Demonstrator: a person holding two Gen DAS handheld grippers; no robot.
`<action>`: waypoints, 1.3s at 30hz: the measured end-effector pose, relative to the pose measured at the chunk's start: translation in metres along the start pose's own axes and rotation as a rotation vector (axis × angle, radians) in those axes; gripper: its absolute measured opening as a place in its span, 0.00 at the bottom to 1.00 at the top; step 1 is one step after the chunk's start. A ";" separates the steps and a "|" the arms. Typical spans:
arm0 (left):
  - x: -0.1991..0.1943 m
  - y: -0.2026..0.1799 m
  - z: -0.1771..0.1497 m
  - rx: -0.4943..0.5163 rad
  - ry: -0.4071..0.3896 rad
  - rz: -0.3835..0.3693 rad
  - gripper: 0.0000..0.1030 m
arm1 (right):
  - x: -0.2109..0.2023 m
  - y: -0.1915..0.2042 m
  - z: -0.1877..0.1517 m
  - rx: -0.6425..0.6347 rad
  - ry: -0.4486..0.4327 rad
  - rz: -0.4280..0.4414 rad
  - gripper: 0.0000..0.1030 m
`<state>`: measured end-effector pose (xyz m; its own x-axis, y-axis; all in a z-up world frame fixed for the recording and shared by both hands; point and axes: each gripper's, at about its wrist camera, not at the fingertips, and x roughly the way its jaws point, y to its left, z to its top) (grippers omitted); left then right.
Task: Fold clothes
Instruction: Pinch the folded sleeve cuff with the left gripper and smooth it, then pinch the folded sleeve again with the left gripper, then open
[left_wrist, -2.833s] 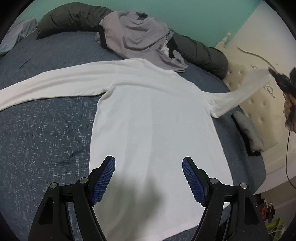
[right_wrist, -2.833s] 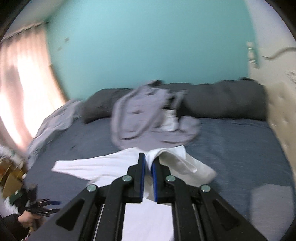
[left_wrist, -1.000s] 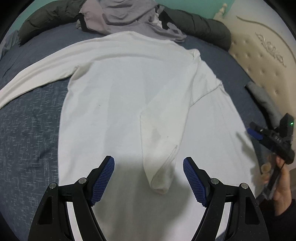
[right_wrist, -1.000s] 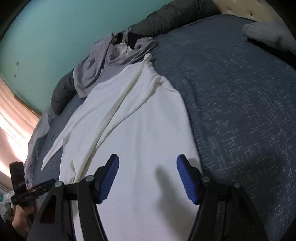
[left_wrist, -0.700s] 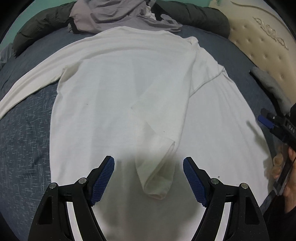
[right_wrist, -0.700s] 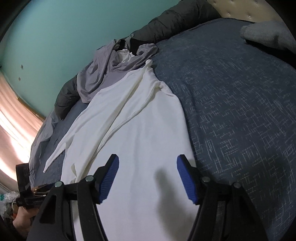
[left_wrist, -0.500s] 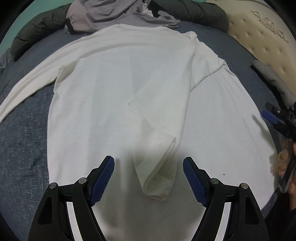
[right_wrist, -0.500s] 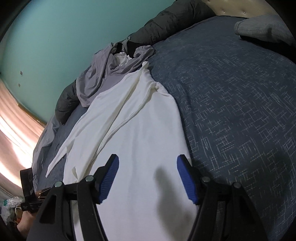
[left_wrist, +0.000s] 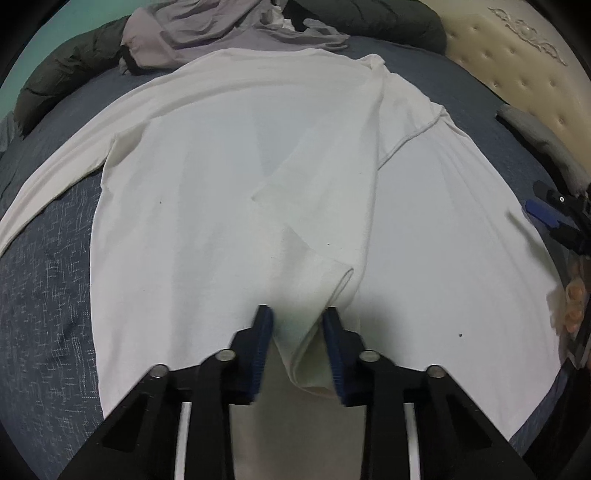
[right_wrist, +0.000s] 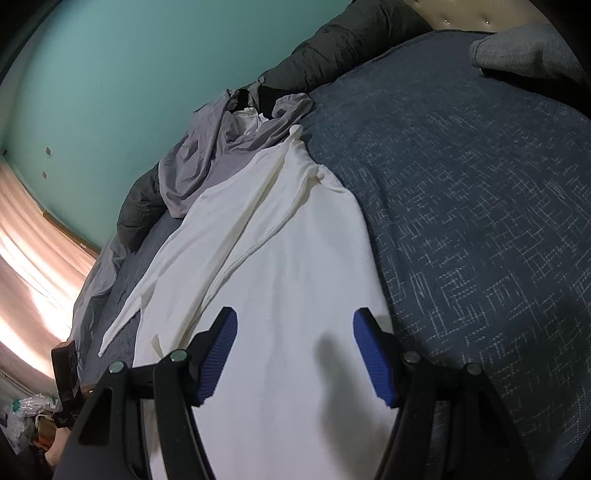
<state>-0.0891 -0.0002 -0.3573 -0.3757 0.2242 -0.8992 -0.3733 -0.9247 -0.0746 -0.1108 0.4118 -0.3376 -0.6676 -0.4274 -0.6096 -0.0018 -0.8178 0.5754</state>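
Note:
A white long-sleeved shirt lies spread flat on the dark blue bed cover. Its right sleeve is folded in across the body, and the other sleeve stretches out to the left. My left gripper points down at the cuff of the folded sleeve. Its jaws are closing, with the cuff bunched between the blue pads. My right gripper hovers open over the shirt near its right edge, with nothing between its fingers. In the left wrist view it shows at the right edge, held by a hand.
A heap of grey clothes and a dark rolled duvet lie beyond the collar. A folded grey garment sits by the cream tufted headboard. Blue cover stretches to the right of the shirt. A curtain glows at the left.
The left gripper came down over the folded sleeve's cuff and its jaws drew in from wide apart onto the cuff. The right gripper stayed open and hardly moved.

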 end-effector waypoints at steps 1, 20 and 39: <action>0.001 0.002 -0.001 0.002 0.003 -0.002 0.13 | 0.000 0.000 0.000 0.000 0.001 -0.002 0.65; -0.023 0.101 -0.028 -0.442 -0.041 -0.153 0.47 | 0.000 0.006 -0.003 -0.020 0.002 0.003 0.65; -0.003 0.107 -0.005 -0.410 -0.094 -0.117 0.16 | 0.004 0.006 -0.004 -0.023 0.017 0.004 0.65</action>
<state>-0.1236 -0.1012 -0.3650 -0.4335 0.3440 -0.8329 -0.0573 -0.9329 -0.3555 -0.1105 0.4037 -0.3394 -0.6551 -0.4370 -0.6163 0.0180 -0.8245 0.5656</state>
